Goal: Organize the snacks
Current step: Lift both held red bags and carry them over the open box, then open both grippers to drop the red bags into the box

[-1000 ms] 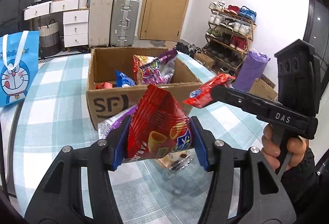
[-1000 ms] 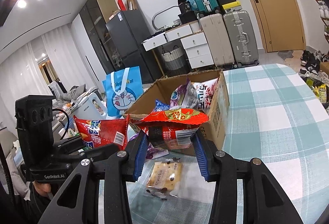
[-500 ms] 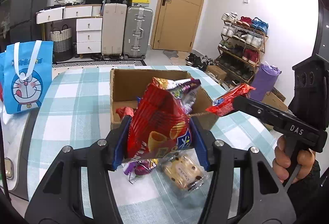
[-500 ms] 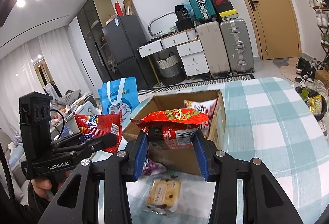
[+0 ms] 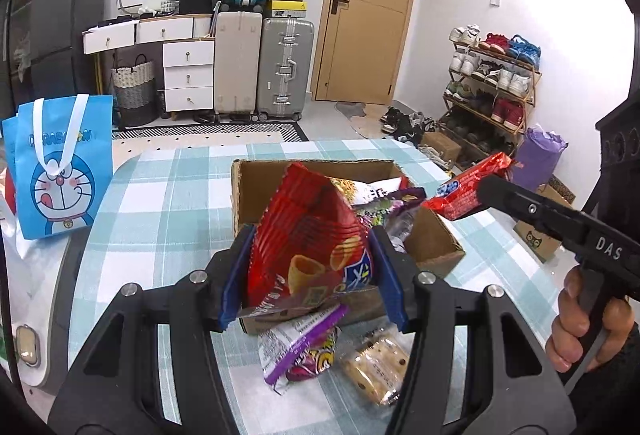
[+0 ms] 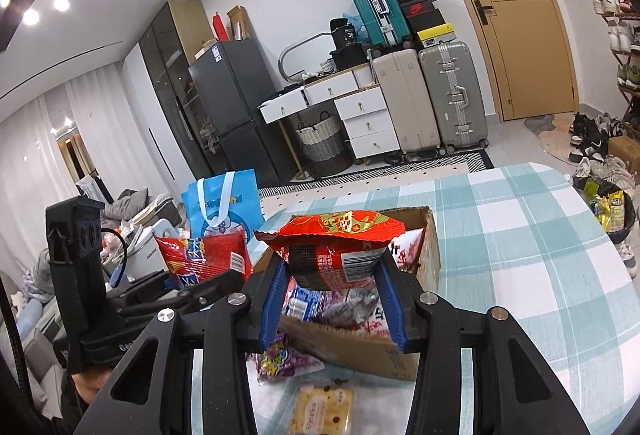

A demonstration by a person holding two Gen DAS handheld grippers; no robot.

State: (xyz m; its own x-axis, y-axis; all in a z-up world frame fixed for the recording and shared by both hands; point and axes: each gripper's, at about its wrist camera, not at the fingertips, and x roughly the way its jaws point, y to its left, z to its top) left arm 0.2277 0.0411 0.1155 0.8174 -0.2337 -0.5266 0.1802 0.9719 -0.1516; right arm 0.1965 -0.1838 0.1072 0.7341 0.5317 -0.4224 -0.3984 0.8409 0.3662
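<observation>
Evidently each claw clamps a red snack bag, left claw (image 5: 312, 271) and right claw (image 6: 334, 299), poised above the cardboard box (image 5: 436, 235) for dropping in

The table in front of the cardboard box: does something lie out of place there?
Yes. Two snacks lie on the checked table outside the cardboard box: a purple packet and a clear-wrapped biscuit pack, side by side at its near wall. The other loose snacks are already in the box.
</observation>
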